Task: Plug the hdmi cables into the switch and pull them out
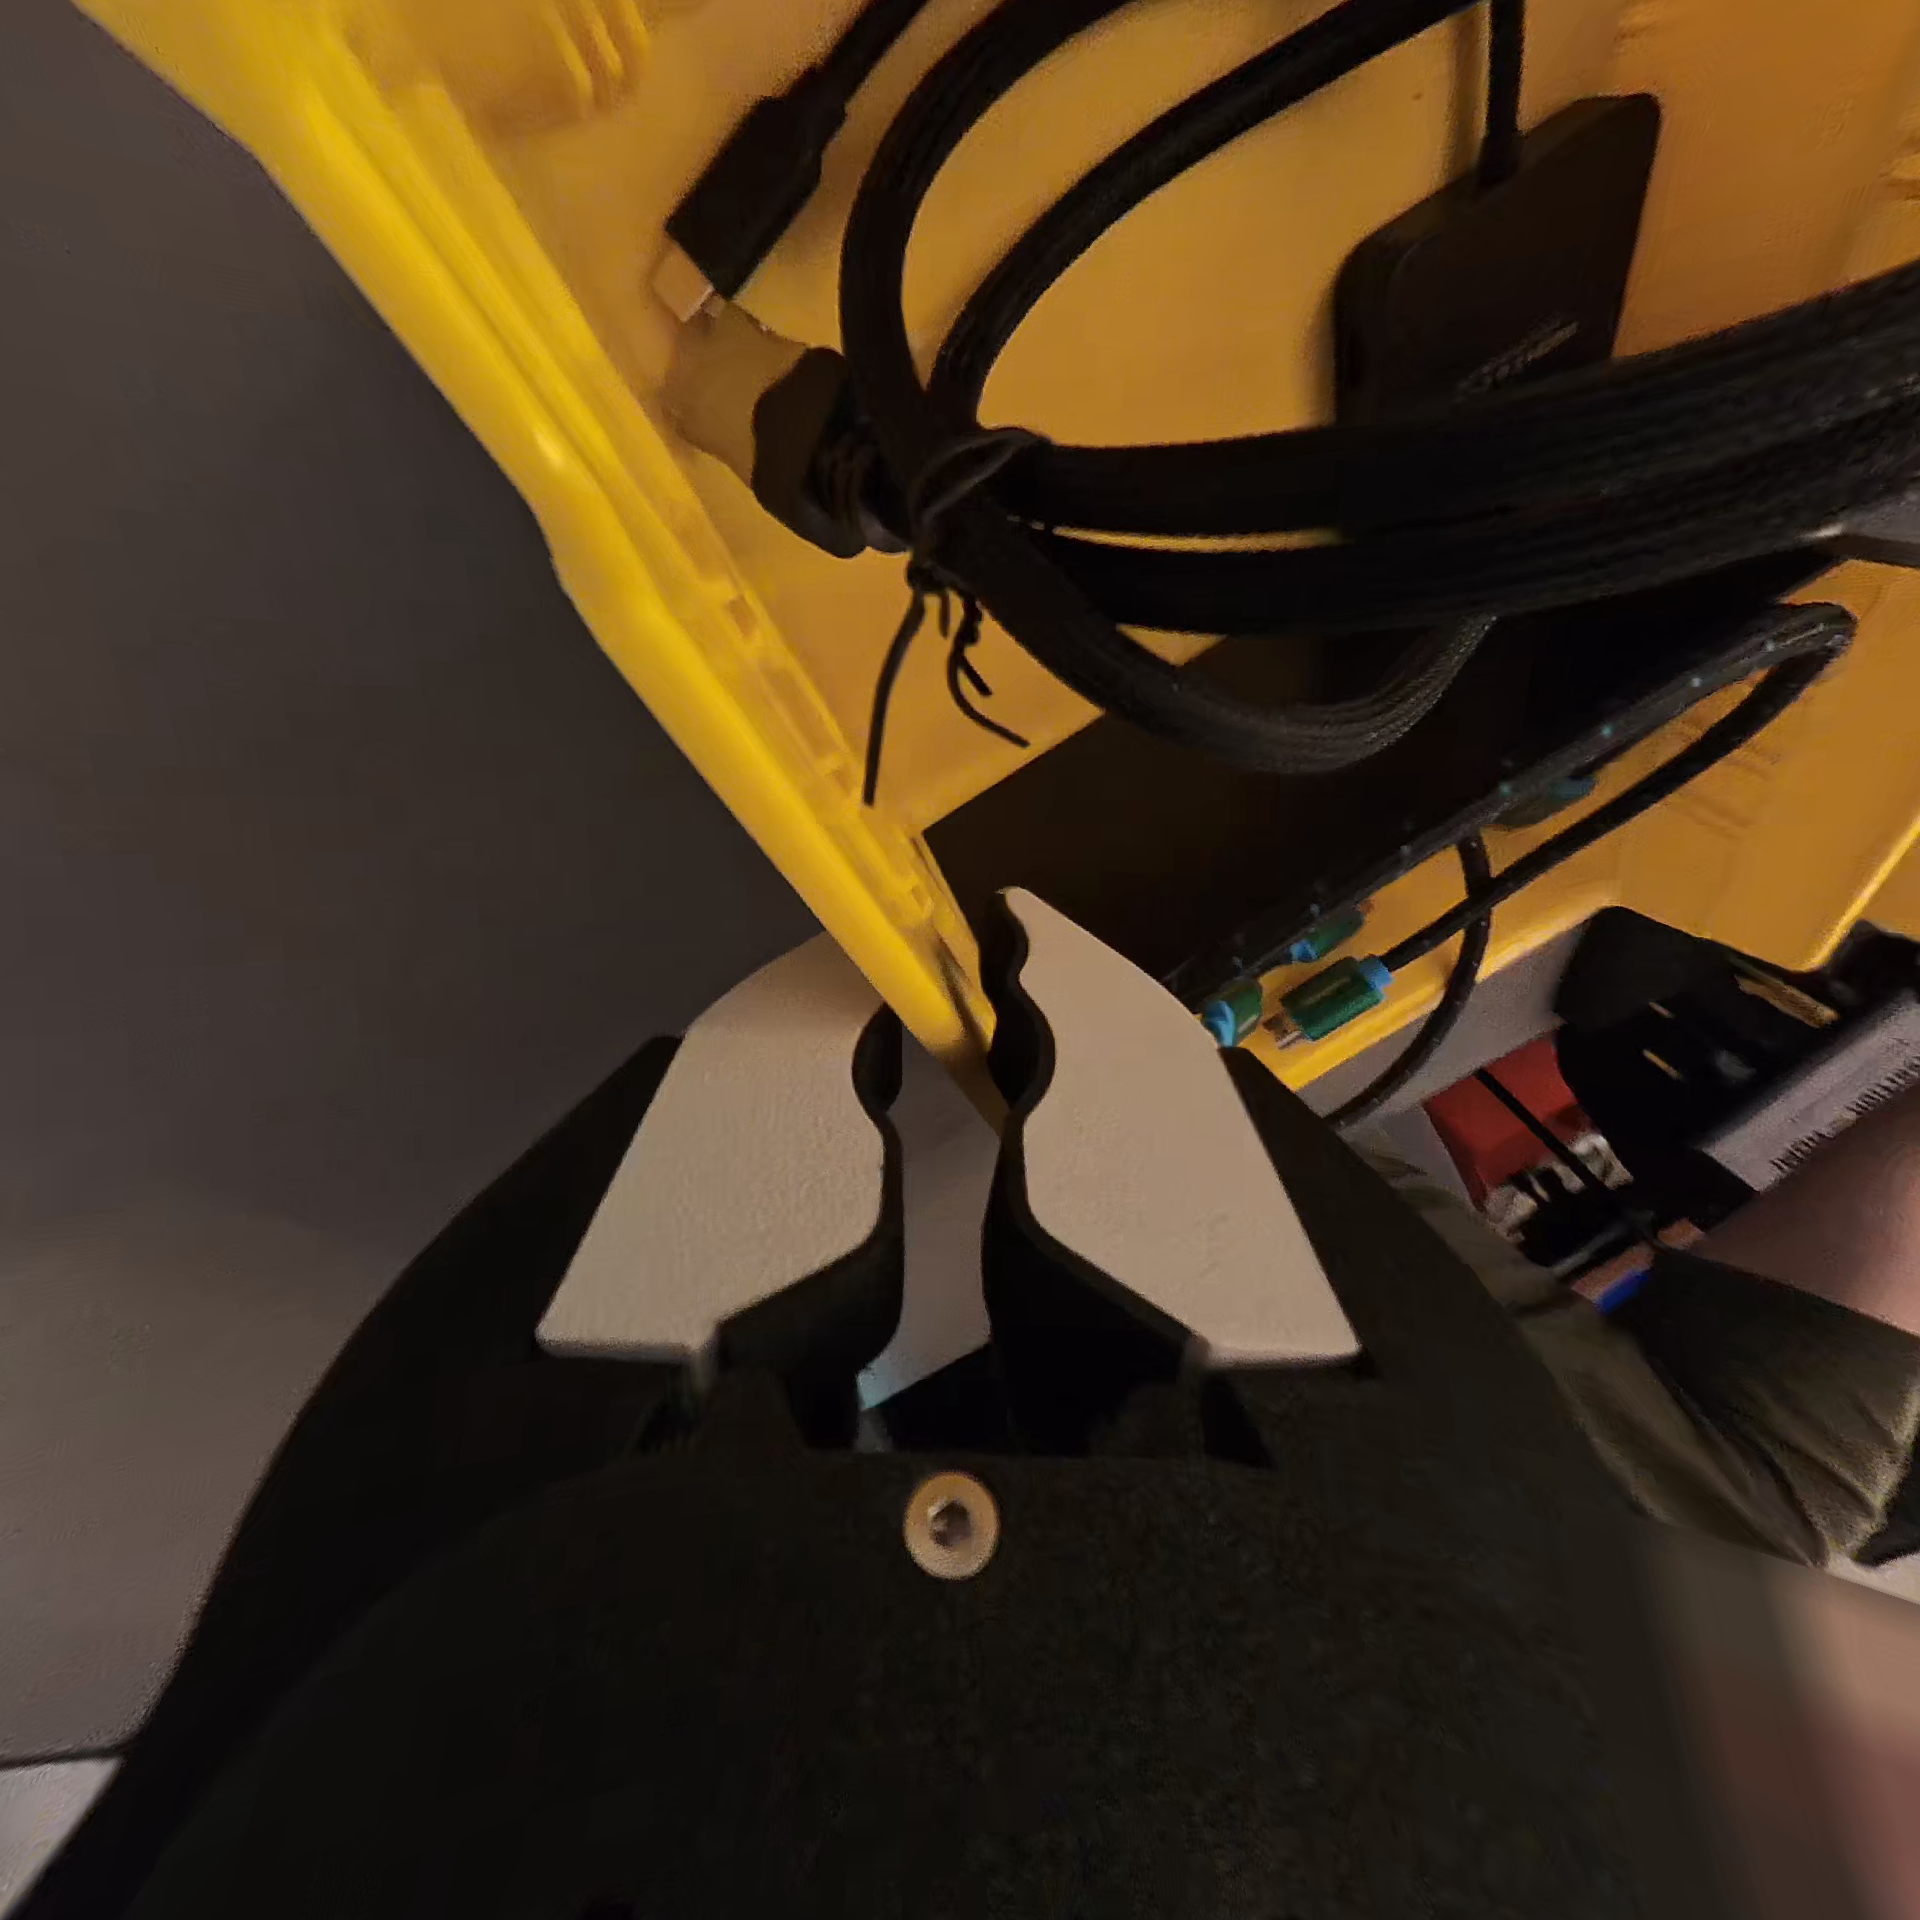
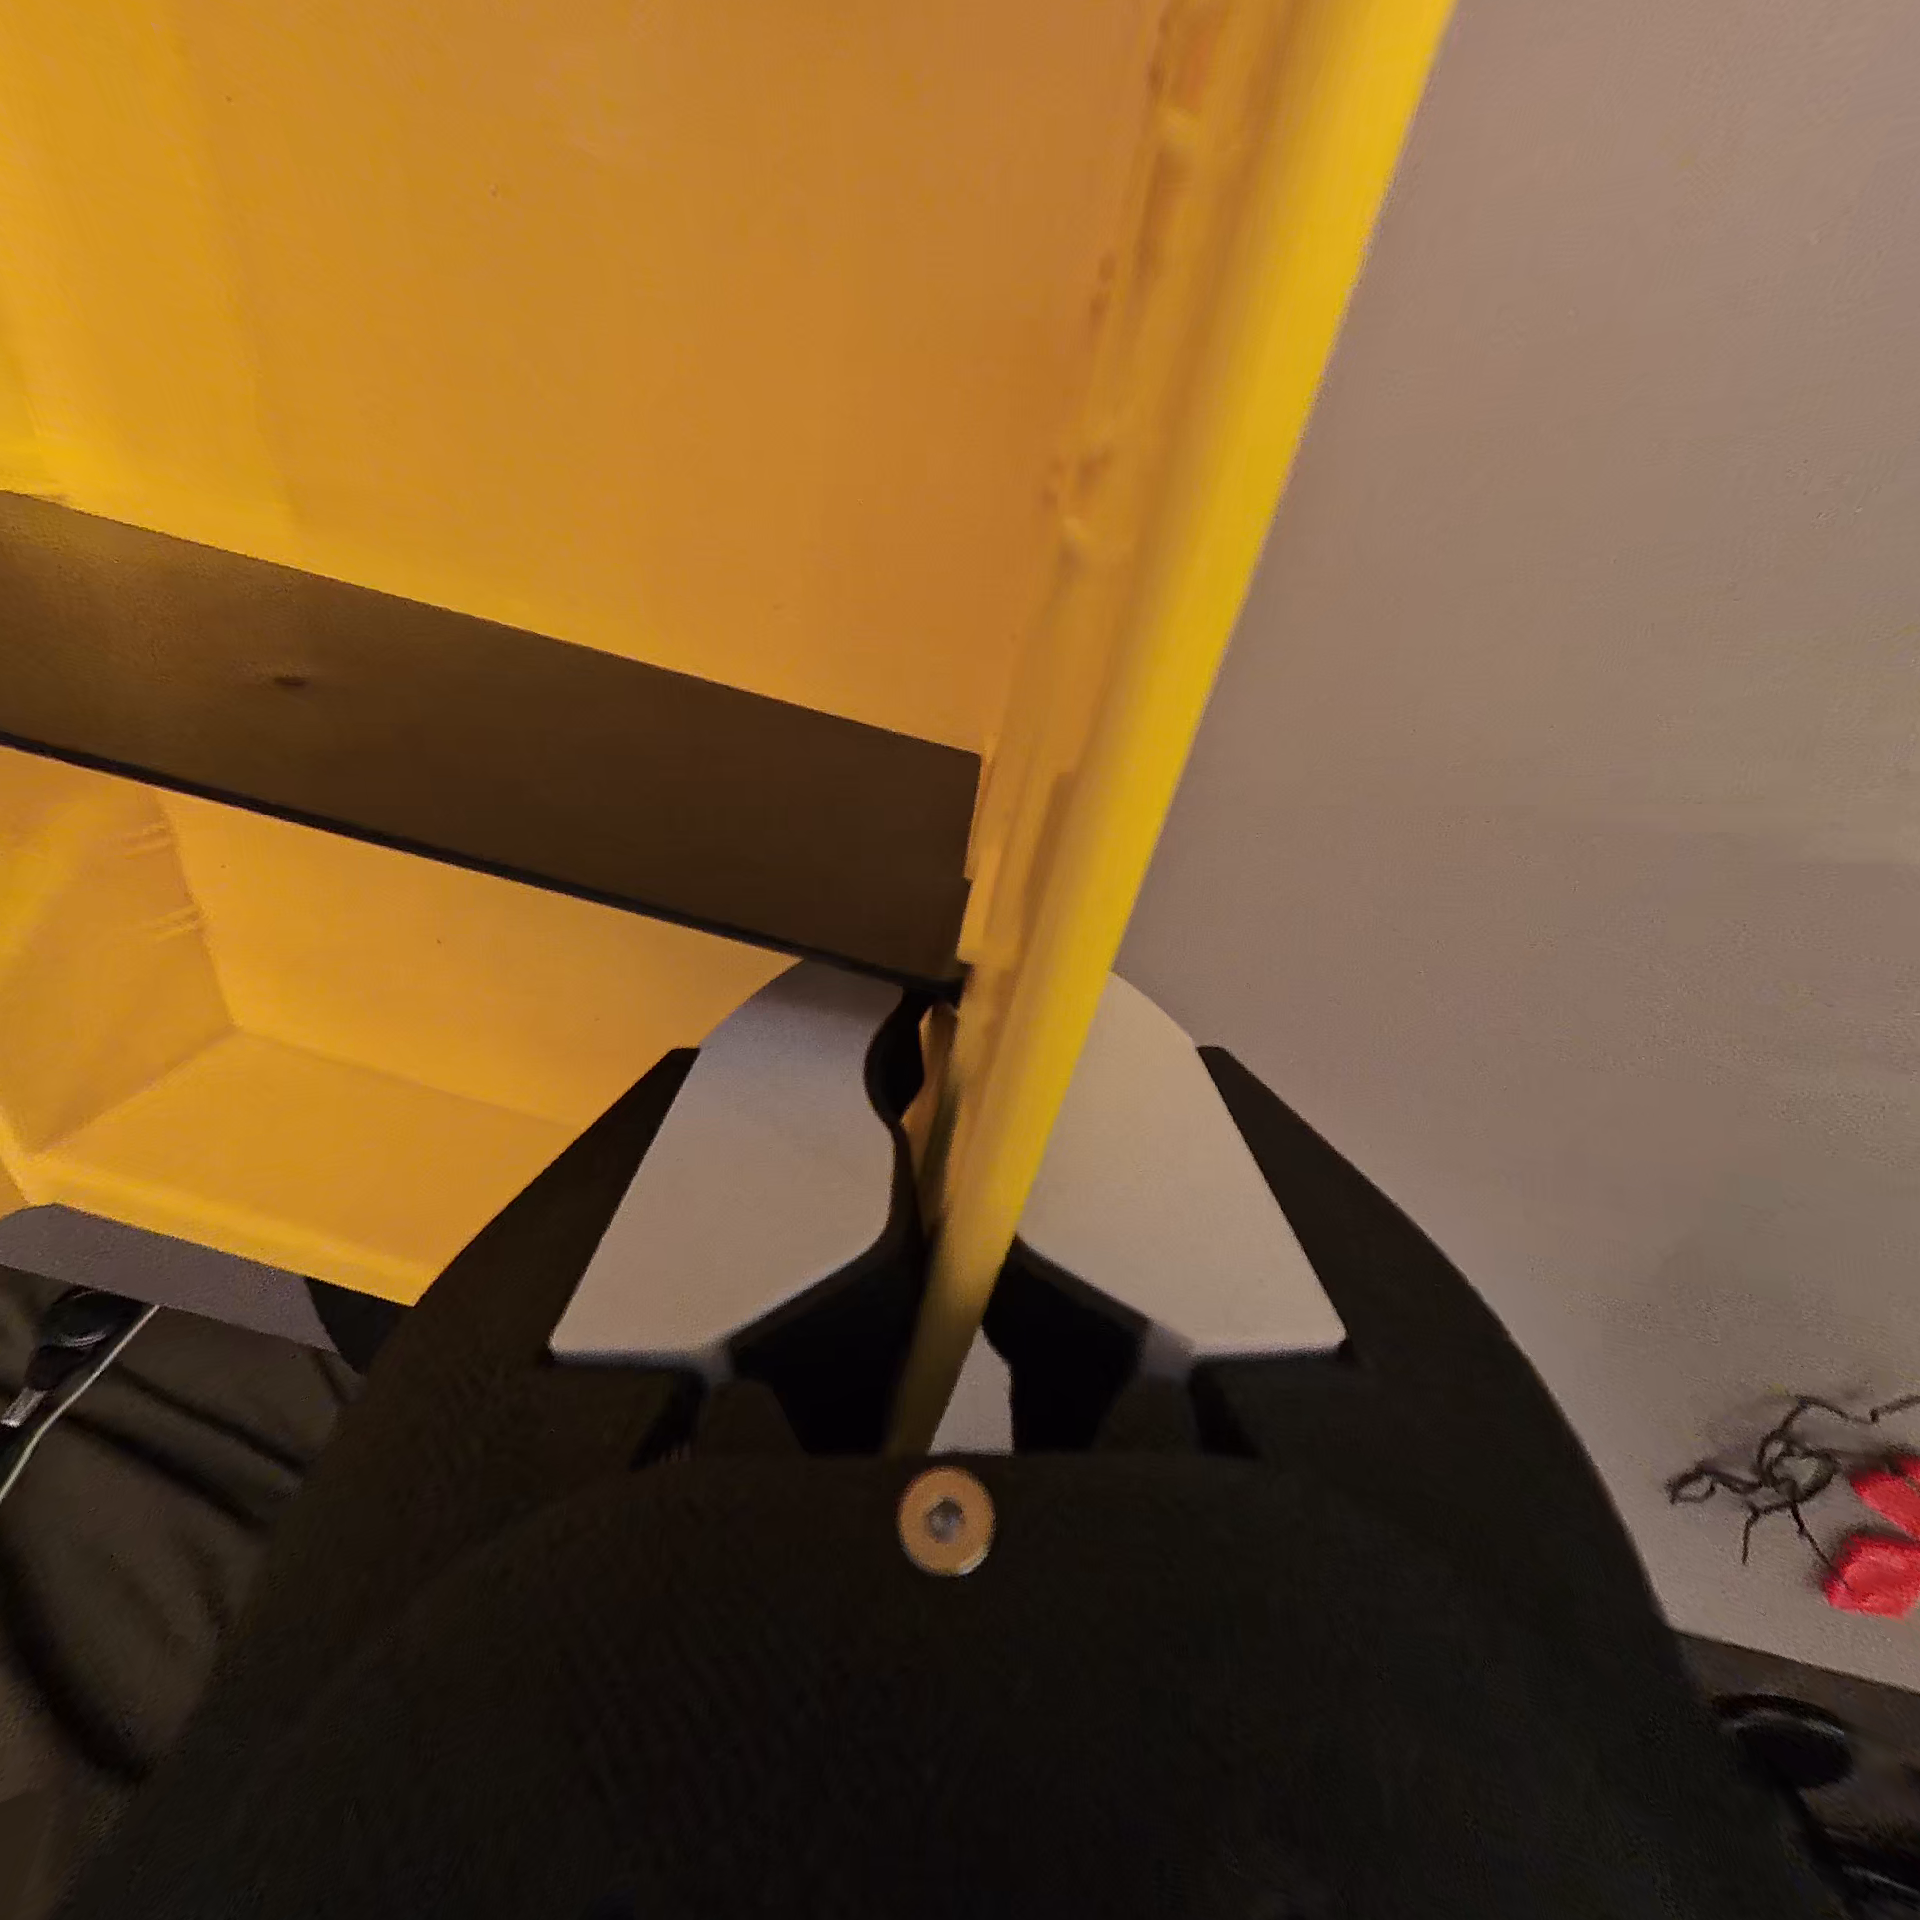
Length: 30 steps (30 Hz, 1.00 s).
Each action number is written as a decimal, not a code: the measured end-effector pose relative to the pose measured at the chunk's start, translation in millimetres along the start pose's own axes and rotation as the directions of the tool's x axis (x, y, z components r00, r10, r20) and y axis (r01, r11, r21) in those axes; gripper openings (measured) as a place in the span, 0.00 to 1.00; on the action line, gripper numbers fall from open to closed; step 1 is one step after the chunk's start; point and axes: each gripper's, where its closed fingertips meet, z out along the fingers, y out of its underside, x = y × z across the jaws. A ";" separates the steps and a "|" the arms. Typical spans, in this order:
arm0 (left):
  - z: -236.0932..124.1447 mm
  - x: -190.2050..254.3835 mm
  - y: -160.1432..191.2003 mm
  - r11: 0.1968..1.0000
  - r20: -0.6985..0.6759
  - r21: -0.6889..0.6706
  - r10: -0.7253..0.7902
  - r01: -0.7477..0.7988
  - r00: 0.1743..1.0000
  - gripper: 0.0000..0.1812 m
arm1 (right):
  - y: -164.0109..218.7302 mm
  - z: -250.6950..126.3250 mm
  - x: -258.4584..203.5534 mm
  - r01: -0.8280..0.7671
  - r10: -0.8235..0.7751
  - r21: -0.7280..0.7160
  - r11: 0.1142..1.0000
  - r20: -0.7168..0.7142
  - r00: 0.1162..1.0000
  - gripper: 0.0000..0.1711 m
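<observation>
Yellow plastic bin (image 1: pixel 1091 312), black divider board (image 2: pixel 468 727) across it. Black braided HDMI cables (image 1: pixel 1351 499), black switch box (image 1: pixel 1496 239), gold-toned plug tip (image 1: pixel 686 286). Thin black cable flecked blue, with green and blue connectors (image 1: pixel 1335 995). Left claw (image 1: pixel 951 1049) and right claw (image 2: pixel 956 1091): black bodies, white fingers (image 1: pixel 1132 1143). White counter (image 2: pixel 1558 831); red bits (image 2: pixel 1881 1548) lie on it.
</observation>
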 end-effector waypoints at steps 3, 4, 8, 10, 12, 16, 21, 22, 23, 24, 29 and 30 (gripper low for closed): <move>-17.8 -51.1 17.2 0.999 0.099 0.025 -0.049 0.047 0.994 0.05 | -17.4 14.8 -20.2 0.027 -0.027 -0.039 0.999 -0.006 1.000 0.03; -23.8 -68.3 22.9 0.998 0.138 0.037 -0.061 0.056 0.989 0.05 | -22.0 20.4 -26.4 0.029 -0.030 -0.056 0.998 -0.009 1.000 0.03; -40.9 -124.8 45.1 0.988 0.196 0.096 -0.141 0.124 0.970 0.05 | -41.1 36.2 -48.3 0.034 -0.036 -0.070 0.997 -0.026 0.999 0.03; -47.3 -145.1 54.0 0.979 0.182 0.132 -0.177 0.154 0.967 0.05 | -46.7 38.4 -57.0 0.039 -0.041 -0.070 0.997 -0.026 0.999 0.03; -53.0 -163.5 63.2 0.974 0.186 0.151 -0.195 0.168 0.963 0.04 | -49.8 39.8 -62.3 0.054 -0.056 -0.076 0.996 -0.027 0.998 0.03; -61.8 -193.9 80.6 0.973 0.229 0.161 -0.202 0.167 0.952 0.05 | -50.7 40.9 -67.6 0.058 -0.061 -0.083 0.995 -0.030 0.998 0.03; -69.2 -219.3 95.8 0.981 0.309 0.146 -0.165 0.125 0.937 0.07 | -48.1 41.4 -71.6 0.051 -0.054 -0.089 0.995 -0.032 0.998 0.03; -70.3 -222.4 97.1 0.982 0.316 0.149 -0.162 0.120 0.935 0.07 | -47.8 41.5 -72.6 0.052 -0.055 -0.090 0.995 -0.032 0.998 0.03; -71.1 -225.0 97.7 0.981 0.320 0.155 -0.162 0.117 0.933 0.07 | -47.7 41.6 -73.2 0.056 -0.059 -0.091 0.994 -0.033 0.998 0.03; -71.9 -227.2 97.9 0.980 0.326 0.162 -0.162 0.113 0.931 0.07 | -47.8 41.8 -74.0 0.059 -0.063 -0.092 0.994 -0.033 0.997 0.03; -74.7 -233.7 96.4 0.979 0.366 0.187 -0.151 0.087 0.918 0.08 | -47.9 42.9 -79.4 0.076 -0.080 -0.094 0.993 -0.035 0.996 0.03; -75.0 -234.8 95.4 0.977 0.369 0.196 -0.152 0.083 0.917 0.08 | -47.4 43.1 -80.6 0.079 -0.083 -0.096 0.992 -0.035 0.996 0.03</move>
